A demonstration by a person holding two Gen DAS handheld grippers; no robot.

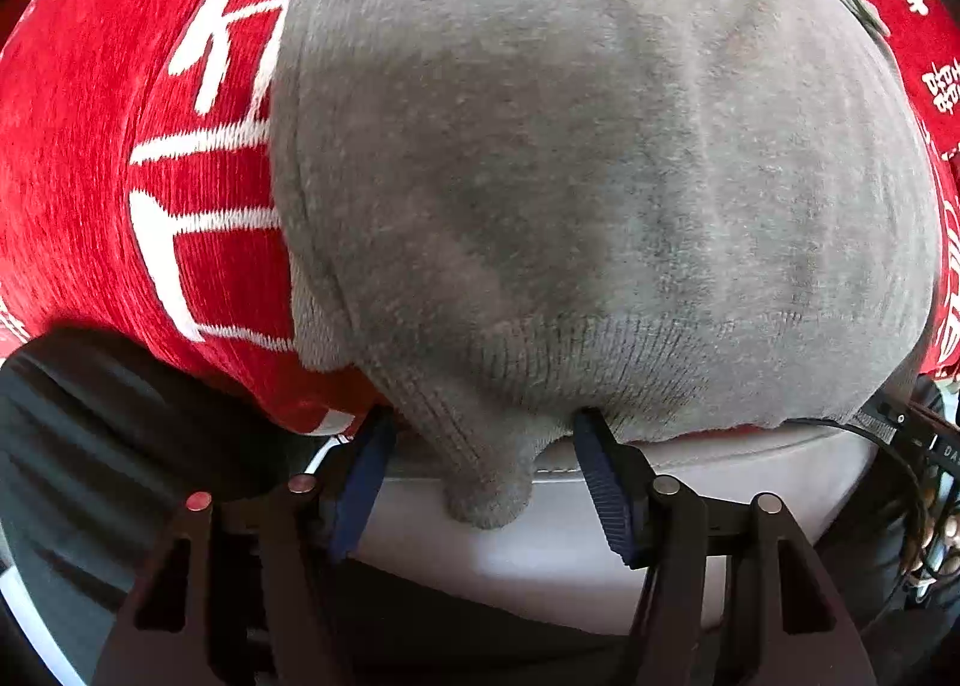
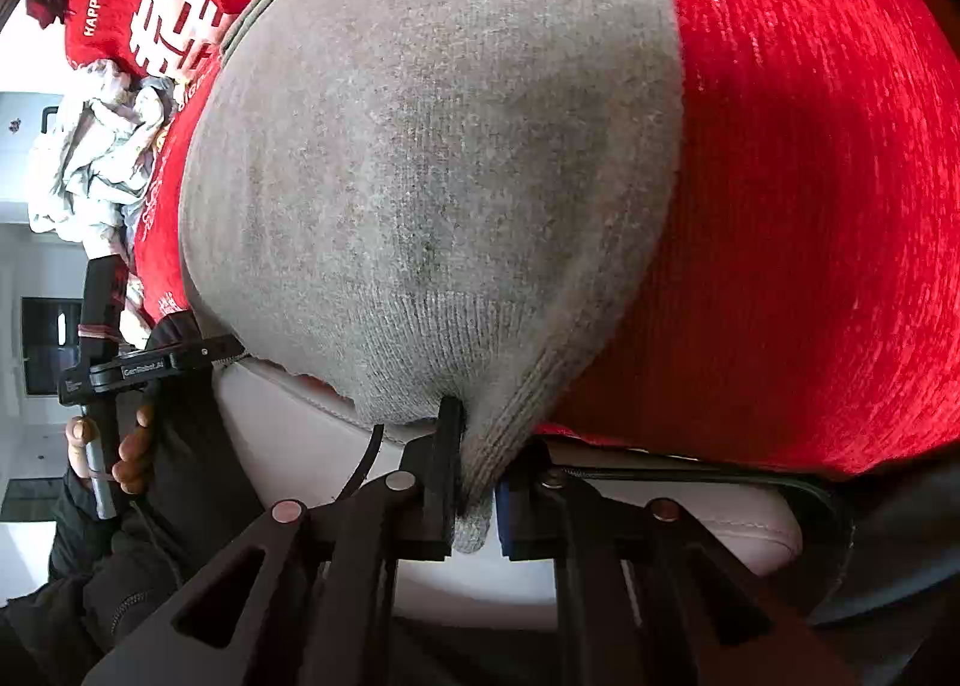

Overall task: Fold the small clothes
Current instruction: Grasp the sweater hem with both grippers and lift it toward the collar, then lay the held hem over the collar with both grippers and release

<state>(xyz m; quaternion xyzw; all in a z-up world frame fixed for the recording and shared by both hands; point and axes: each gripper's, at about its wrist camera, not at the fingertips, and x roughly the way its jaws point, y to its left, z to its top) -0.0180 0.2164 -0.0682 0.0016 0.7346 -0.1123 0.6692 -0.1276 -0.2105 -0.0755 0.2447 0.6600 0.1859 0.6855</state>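
A grey knit garment [image 1: 570, 176] lies spread on a red cloth with white characters [image 1: 90, 146]. My left gripper [image 1: 486, 446] is open, its blue-padded fingers astride a hanging corner of the garment's ribbed hem at the near edge. In the right wrist view the same grey garment [image 2: 432, 176] fills the middle. My right gripper [image 2: 474, 482] is shut on the other ribbed corner of the grey garment, which pokes out below the fingers. The left gripper [image 2: 150, 365] and the hand that holds it show at the left of the right wrist view.
The red cloth [image 2: 810, 206] covers a white padded surface [image 1: 690, 482] whose edge shows under the hem. A pile of crumpled pale clothes [image 2: 96, 158] lies at the far left. A black cable [image 1: 888, 446] runs at the right.
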